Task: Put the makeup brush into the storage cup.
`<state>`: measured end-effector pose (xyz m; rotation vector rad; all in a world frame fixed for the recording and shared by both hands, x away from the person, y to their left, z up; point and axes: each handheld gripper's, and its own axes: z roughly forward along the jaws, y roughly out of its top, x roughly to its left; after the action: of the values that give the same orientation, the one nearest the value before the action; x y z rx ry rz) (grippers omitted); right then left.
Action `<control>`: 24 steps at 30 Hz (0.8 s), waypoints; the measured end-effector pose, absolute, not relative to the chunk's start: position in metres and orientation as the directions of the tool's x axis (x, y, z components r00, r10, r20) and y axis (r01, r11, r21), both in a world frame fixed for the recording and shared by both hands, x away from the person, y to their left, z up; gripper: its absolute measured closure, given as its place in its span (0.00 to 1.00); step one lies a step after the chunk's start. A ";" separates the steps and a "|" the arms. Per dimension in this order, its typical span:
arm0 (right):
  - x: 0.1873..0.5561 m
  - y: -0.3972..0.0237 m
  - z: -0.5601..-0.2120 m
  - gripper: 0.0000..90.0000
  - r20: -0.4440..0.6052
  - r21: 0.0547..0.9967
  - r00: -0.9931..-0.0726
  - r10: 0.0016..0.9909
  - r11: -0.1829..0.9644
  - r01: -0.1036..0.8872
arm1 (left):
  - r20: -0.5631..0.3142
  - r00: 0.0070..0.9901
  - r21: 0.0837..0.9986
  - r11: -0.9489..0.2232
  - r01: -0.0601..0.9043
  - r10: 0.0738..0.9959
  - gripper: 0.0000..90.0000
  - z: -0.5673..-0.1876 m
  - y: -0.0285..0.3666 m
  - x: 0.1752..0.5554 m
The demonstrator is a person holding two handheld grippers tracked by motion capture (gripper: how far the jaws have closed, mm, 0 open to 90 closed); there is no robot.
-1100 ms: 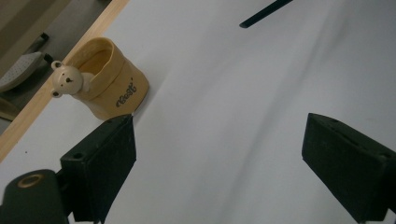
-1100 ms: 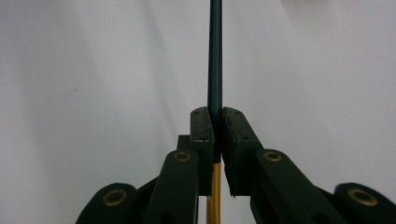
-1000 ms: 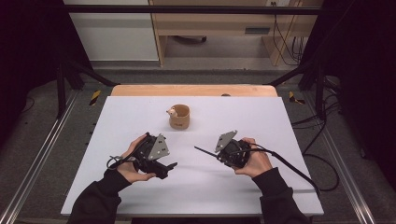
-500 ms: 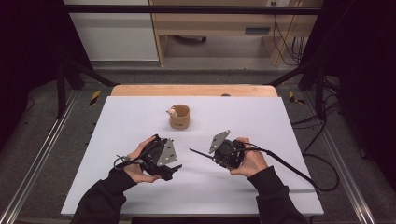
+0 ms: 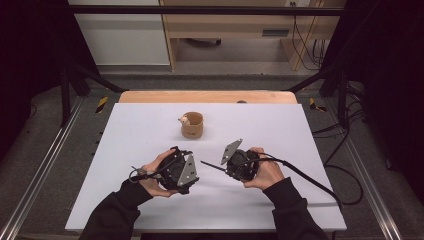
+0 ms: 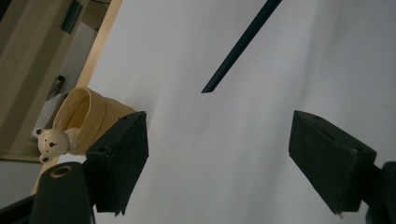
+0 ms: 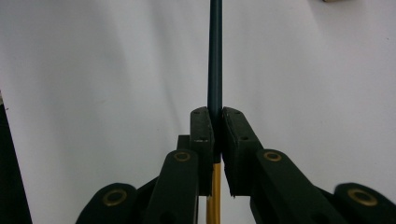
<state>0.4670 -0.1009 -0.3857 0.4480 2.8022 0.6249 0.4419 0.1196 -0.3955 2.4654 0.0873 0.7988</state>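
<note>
- The right gripper (image 5: 227, 167) has its jaws pressed together on a thin, dark, straight stick (image 5: 212, 165) with a yellow-gold rear section; in the right gripper view the stick (image 7: 215, 56) runs straight out from between the pads, and the yellow part shows below the grip.
- The landmark is a small tan, cup-shaped holder with a little white bear figure on its rim (image 5: 192, 124), standing upright on the white table top (image 5: 150, 125).
- The stick is held nearer the person than the cup and slightly to its right, its free tip pointing toward the left gripper (image 5: 186, 174).
- The left gripper sits nearer the person than the cup, just left of it. Its jaws stand wide apart and have just been closing a little; nothing lies between them.
- In the left gripper view, the stick's tip (image 6: 233, 56) hangs beyond the gap between the pads, touching neither, and the cup (image 6: 86, 119) lies just past the left-hand pad (image 6: 122, 158).
- A hand (image 5: 267, 172) wraps the right gripper's body; another hand (image 5: 155, 172) wraps the left.
</note>
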 end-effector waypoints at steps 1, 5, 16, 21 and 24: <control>0.467 -0.101 -0.386 0.93 -0.161 0.447 -0.926 0.342 0.862 0.241 | 0.528 0.821 0.512 -0.852 -0.105 0.216 0.23 -0.396 0.119 0.442; 0.467 -0.100 -0.386 0.93 -0.158 0.450 -0.927 0.340 0.861 0.239 | 0.542 0.816 0.503 -0.855 -0.123 0.201 0.25 -0.396 0.117 0.441; 0.470 -0.100 -0.385 0.93 -0.123 0.448 -0.931 0.345 0.856 0.258 | 0.581 0.802 0.466 -0.865 -0.186 0.140 0.29 -0.400 0.109 0.439; 0.470 -0.100 -0.384 0.93 -0.109 0.445 -0.931 0.349 0.854 0.268 | 0.606 0.785 0.451 -0.867 -0.211 0.124 0.31 -0.401 0.106 0.436; 0.470 -0.099 -0.384 0.93 -0.106 0.446 -0.935 0.340 0.856 0.261 | 0.620 0.778 0.439 -0.867 -0.235 0.103 0.33 -0.401 0.105 0.435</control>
<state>0.4705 -0.0989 -0.3845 0.4649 2.8503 0.6470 0.4353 0.1046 -0.4011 2.4646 -0.0986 0.9000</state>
